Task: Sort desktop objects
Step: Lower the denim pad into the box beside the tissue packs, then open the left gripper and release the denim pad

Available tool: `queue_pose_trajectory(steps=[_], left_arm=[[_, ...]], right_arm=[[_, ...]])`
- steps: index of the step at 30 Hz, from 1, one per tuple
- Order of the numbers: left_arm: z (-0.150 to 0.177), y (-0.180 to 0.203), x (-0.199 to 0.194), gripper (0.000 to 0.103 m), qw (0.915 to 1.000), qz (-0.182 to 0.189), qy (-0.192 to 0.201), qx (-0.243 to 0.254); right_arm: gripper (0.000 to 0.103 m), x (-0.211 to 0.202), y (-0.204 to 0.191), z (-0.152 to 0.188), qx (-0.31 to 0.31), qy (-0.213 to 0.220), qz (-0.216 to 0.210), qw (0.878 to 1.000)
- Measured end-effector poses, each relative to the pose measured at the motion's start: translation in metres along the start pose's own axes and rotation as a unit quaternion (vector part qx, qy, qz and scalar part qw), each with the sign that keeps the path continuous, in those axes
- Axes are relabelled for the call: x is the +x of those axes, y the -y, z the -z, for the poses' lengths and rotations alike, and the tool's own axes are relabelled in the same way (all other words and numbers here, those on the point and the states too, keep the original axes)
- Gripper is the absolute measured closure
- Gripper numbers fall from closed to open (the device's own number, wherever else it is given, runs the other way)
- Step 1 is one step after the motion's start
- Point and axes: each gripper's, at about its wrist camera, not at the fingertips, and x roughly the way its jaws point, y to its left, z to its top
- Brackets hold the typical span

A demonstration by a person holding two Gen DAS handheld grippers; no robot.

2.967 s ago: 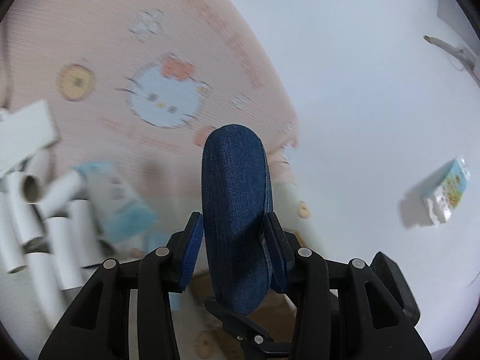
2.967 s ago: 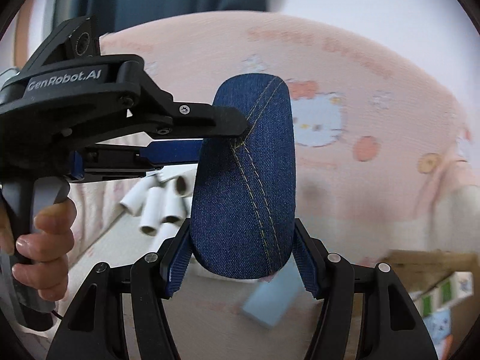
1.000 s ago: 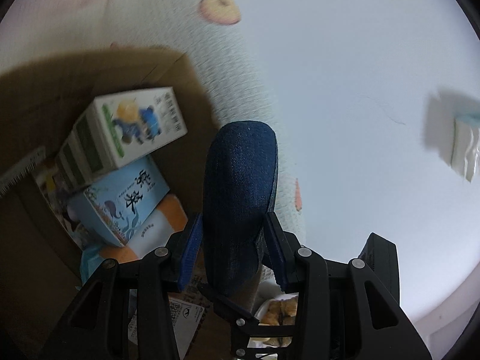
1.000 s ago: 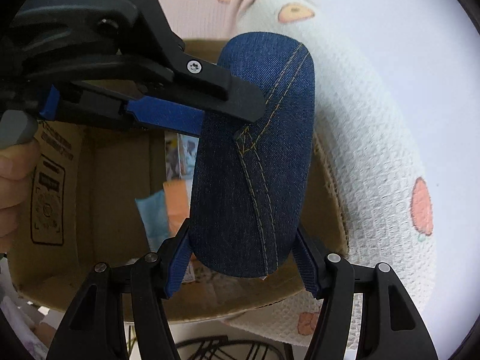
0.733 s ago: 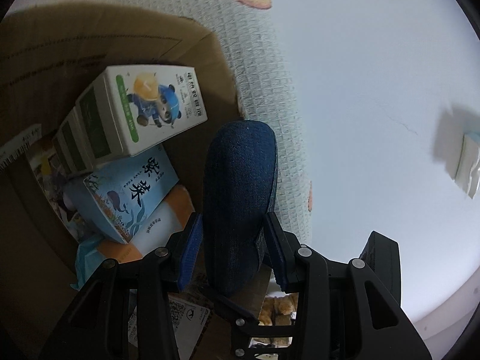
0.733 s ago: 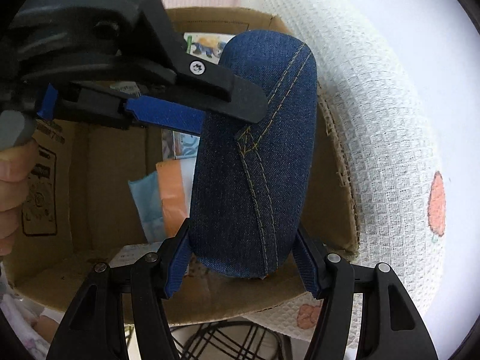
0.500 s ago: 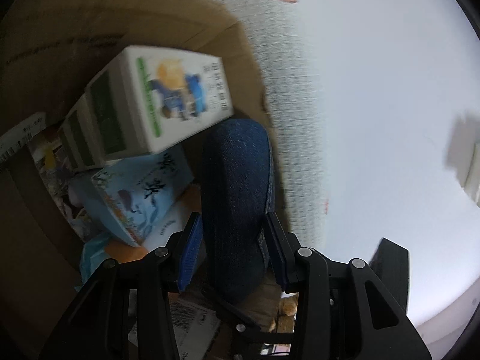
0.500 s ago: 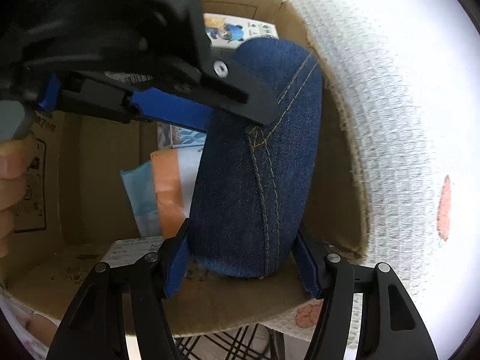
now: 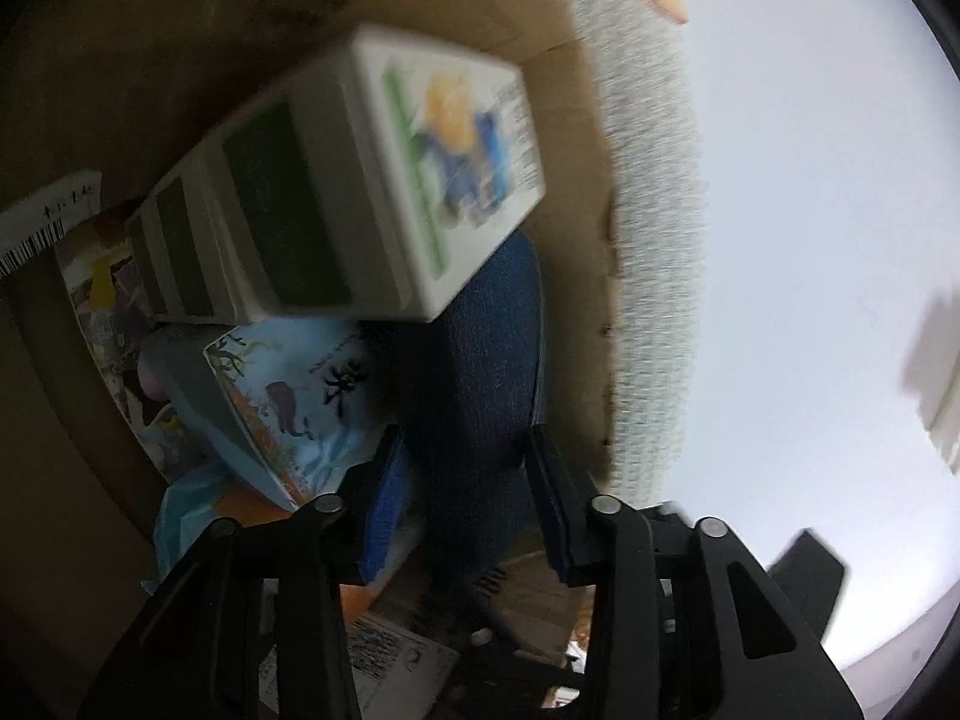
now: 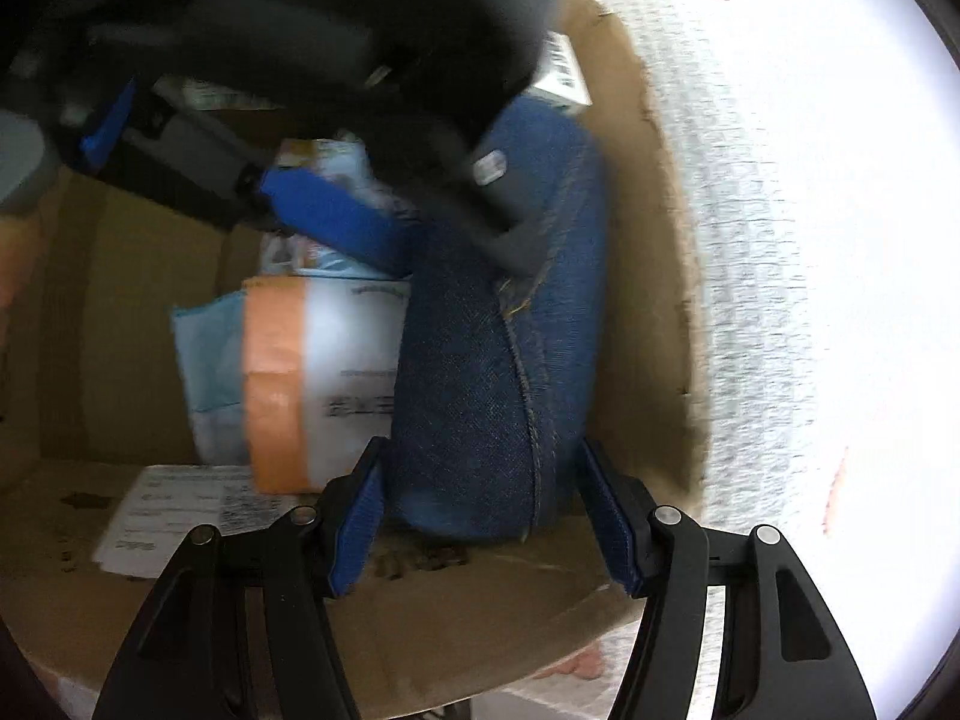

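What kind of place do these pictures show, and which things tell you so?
Probably a home room being tidied. An open cardboard box holds small printed cartons, it stands beside a waffle-weave blanket with fruit prints, and both grippers are holding a denim case inside the box.

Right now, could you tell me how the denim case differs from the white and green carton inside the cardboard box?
The denim case is dark blue stitched fabric with rounded ends; the white and green carton is a hard-edged printed box with a cartoon picture. The case is gripped by both the left gripper and the right gripper; the carton lies free, leaning on a light blue box. Both sit inside the cardboard box.
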Motion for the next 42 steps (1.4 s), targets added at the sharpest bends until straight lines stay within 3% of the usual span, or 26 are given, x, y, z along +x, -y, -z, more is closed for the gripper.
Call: queue_pose_trajectory(steps=[2, 8, 13, 19, 20, 21, 23, 26, 32, 35, 38, 40, 42], left_arm=[[0.001, -0.007, 0.003, 0.059, 0.9997, 0.002, 0.001, -0.023], [0.003, -0.010, 0.003, 0.060, 0.9997, 0.000, 0.000, -0.024], [0.007, -0.001, 0.002, 0.045, 0.9997, -0.023, 0.002, -0.001], [0.013, 0.006, -0.013, 0.044, 0.9990, -0.039, 0.024, 0.006], [0.014, 0.006, -0.017, 0.048, 0.9989, -0.034, 0.030, 0.007], [0.015, 0.007, -0.020, 0.067, 0.9989, -0.027, 0.037, 0.012], [0.017, 0.010, -0.021, 0.086, 0.9988, -0.025, 0.034, 0.025], [0.021, 0.011, -0.021, 0.091, 0.9989, -0.025, 0.024, 0.031], [0.036, 0.029, -0.037, 0.091, 0.9946, -0.047, 0.033, 0.086], [0.046, 0.041, -0.058, 0.092, 0.9892, -0.060, 0.055, 0.122], [0.057, 0.044, -0.081, 0.092, 0.9851, -0.071, 0.078, 0.136], [0.065, 0.046, -0.096, 0.092, 0.9792, -0.095, 0.097, 0.151], [0.067, 0.056, -0.099, 0.082, 0.9701, -0.124, 0.110, 0.177]], right_arm=[[0.042, 0.002, 0.003, 0.000, -0.001, -0.004, -0.008, 1.000], [0.042, 0.002, 0.003, -0.002, 0.001, -0.004, -0.008, 1.000], [0.039, -0.005, 0.006, -0.002, 0.013, 0.002, -0.014, 1.000], [0.036, -0.027, 0.015, 0.003, 0.029, 0.023, -0.040, 0.999], [0.035, -0.031, 0.016, 0.003, 0.032, 0.029, -0.046, 0.998], [0.035, -0.034, 0.016, 0.003, 0.034, 0.033, -0.048, 0.998], [0.035, -0.037, 0.016, 0.002, 0.039, 0.046, -0.051, 0.997], [0.036, -0.033, 0.024, -0.003, 0.072, 0.044, -0.053, 0.995], [0.036, -0.045, 0.024, -0.009, 0.088, 0.065, -0.057, 0.992], [0.036, -0.061, 0.010, -0.011, 0.059, 0.084, -0.035, 0.994], [0.036, -0.073, 0.000, -0.014, 0.055, 0.097, -0.047, 0.993], [0.036, -0.078, -0.007, -0.017, 0.054, 0.097, -0.062, 0.992], [0.036, -0.085, -0.016, -0.019, 0.046, 0.103, -0.066, 0.991]])
